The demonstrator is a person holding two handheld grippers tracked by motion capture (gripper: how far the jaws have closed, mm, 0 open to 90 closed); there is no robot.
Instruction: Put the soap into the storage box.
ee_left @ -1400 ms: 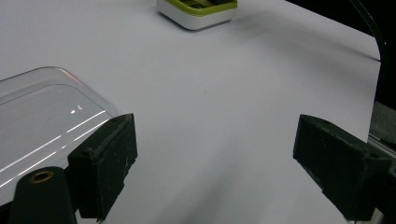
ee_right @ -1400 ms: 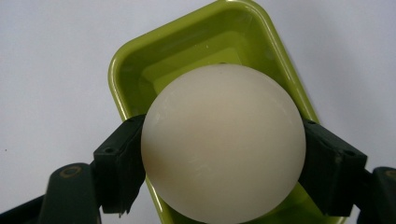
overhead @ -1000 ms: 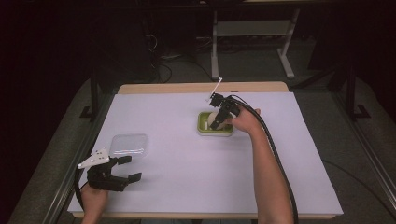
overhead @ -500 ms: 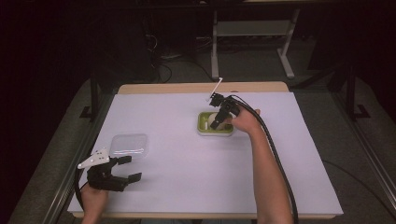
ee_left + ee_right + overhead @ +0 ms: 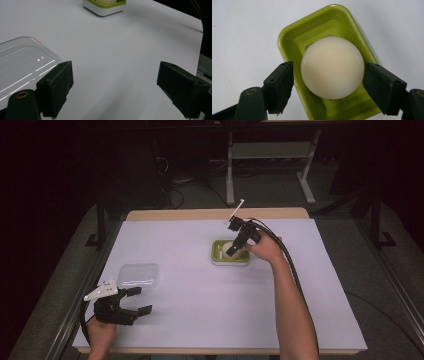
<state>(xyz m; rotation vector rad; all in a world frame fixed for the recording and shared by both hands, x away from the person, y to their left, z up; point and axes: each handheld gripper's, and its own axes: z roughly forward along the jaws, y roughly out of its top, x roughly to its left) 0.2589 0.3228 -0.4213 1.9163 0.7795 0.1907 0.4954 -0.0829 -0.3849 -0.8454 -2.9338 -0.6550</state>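
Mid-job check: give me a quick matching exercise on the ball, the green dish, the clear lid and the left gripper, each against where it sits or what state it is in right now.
Things:
1. cream ball
2. green dish
3. clear lid
4. left gripper

Places or states:
A. flat on the white table cover, near the person's left side
B. open, with nothing between its jaws
C. between the jaws of the right gripper, a gap showing on one side
D. on the table's far half, with the ball in it

Pairs: 1-C, 2-D, 3-A, 4-B
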